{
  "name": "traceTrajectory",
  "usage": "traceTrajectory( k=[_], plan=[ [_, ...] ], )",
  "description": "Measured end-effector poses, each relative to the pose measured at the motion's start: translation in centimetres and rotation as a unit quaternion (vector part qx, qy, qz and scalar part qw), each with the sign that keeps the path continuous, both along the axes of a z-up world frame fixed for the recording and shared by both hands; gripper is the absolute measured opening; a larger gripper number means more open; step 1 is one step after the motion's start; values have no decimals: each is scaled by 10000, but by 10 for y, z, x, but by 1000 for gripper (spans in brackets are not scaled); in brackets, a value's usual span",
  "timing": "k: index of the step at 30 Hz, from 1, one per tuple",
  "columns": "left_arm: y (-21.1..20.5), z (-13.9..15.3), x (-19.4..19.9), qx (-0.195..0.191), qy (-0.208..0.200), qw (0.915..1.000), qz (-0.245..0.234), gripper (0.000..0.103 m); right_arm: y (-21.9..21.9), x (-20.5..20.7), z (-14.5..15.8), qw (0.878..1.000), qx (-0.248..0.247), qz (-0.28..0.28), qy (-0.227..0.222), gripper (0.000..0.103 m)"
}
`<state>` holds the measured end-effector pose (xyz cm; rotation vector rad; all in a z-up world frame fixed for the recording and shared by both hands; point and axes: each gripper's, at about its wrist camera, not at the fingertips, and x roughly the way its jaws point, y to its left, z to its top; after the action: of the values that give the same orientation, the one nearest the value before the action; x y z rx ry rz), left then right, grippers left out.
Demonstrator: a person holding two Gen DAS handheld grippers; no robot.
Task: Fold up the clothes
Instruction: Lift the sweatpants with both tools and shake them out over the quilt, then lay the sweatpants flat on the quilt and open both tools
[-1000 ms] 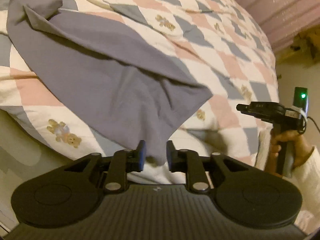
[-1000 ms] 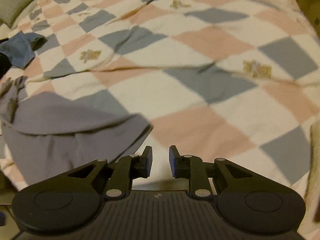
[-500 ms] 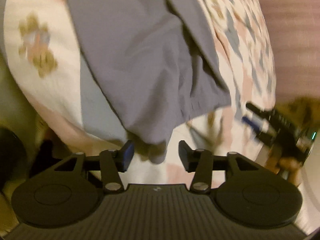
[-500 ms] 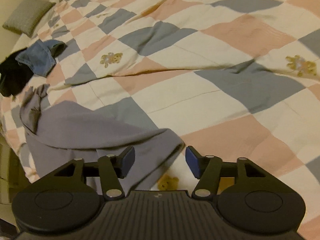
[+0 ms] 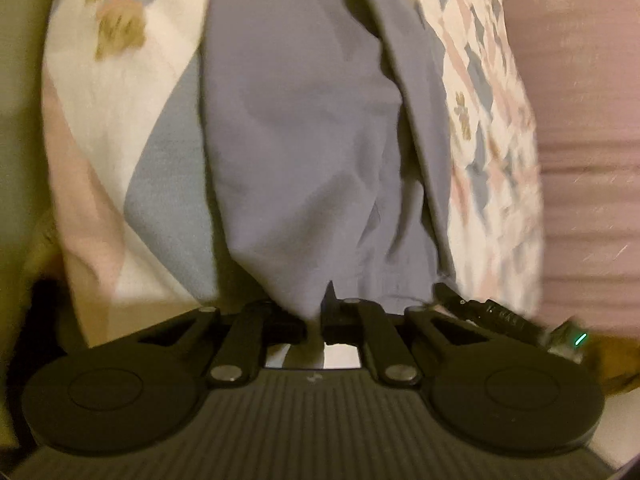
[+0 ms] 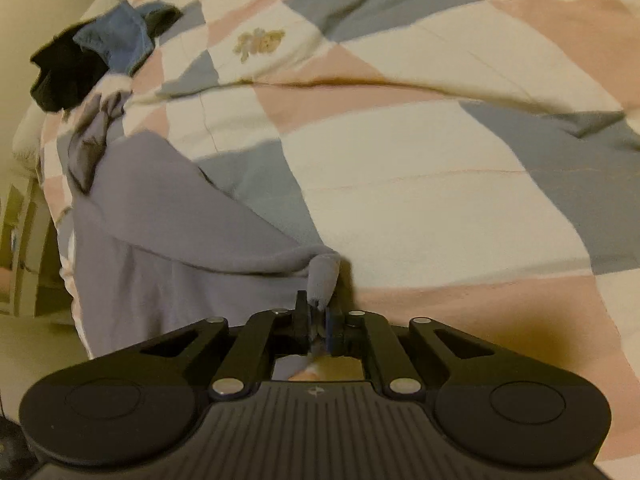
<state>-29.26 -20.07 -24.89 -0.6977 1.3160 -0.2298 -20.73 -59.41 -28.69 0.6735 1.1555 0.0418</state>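
While on quilt (image 6: pixel 420 200) | grey garment (image 6: pixel 168 216) pinched: L tongs (image 5: pixel 316 326), R tongs (image 6: pixel 318 326)

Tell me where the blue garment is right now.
In the right wrist view the blue garment lies at the upper left on the patchwork quilt, touching a black garment, beyond the grey garment.

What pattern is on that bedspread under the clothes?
The bedspread is a patchwork of cream, pink and grey-blue diamonds with small teddy bear prints, clearest in the right wrist view.
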Motion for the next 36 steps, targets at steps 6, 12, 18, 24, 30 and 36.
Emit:
traceTrajectory(
  k=[6, 12, 18, 24, 30, 36],
  plan=[
    [-71, 83, -25, 808, -1261, 9813, -1210, 4, -41, -26, 91, 9969, -69, 75, -782, 4],
    [-165, 112, -61, 808, -1685, 9550, -2303, 4, -99, -68, 113, 9959, -777, 13, -456, 4],
    [-235, 92, -95, 589, -1534, 9360, -3113, 4, -147, -125, 102, 9911, -1282, -361, -51, 4],
    [-288, 62, -134, 506, -1490, 9019, -4022, 6, -174, -171, 73, 9824, -1662, -741, 434, 4],
    [-317, 6, -138, 617, -435, 8765, -4754, 35, -174, -168, 4, 9734, -1725, -932, 1187, 25],
    [-263, 55, -109, 740, -1015, 8838, -4506, 36, -163, -179, 23, 9582, -2302, -1285, 1109, 69]
  ],
)
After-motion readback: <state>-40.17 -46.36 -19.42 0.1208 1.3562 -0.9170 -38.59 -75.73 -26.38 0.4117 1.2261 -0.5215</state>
